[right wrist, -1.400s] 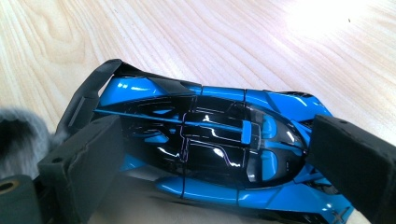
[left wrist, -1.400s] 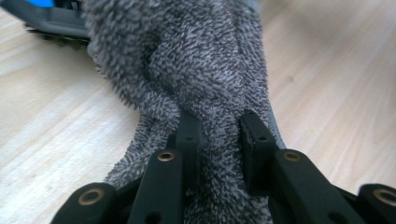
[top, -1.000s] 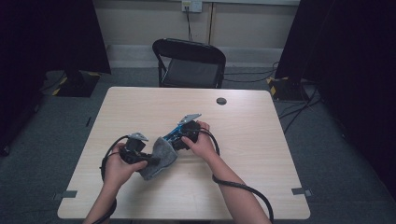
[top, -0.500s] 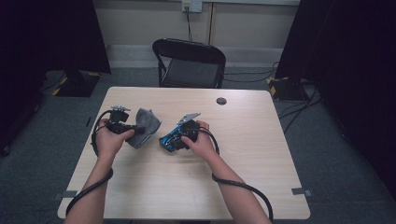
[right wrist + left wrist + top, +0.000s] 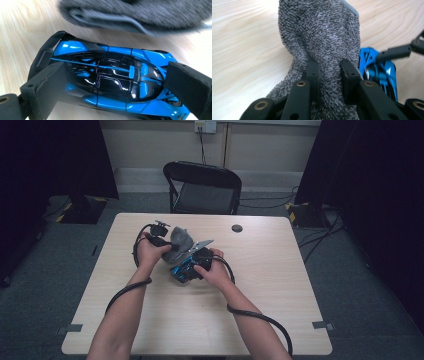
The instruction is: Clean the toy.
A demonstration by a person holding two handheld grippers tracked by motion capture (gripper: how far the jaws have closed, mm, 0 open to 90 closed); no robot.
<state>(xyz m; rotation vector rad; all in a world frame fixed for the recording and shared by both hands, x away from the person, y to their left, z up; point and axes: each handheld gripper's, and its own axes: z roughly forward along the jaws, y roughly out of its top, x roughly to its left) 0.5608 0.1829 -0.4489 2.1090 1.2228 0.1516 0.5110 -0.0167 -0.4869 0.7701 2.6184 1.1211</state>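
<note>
Overhead, a person sits at a light wooden table (image 5: 280, 285), a handheld gripper in each hand. Near the table's middle, the left gripper (image 5: 328, 72) has its jaws pinched tight on a bunched grey terry cloth (image 5: 322, 37), which stands up between them. Just beside it, the right gripper (image 5: 112, 82) clasps a glossy blue and black toy sports car (image 5: 110, 80), one pad at the winged tail and one at the nose. From above, the car seems to rest on the tabletop, though the hand partly covers it. Cloth and car lie close together.
</note>
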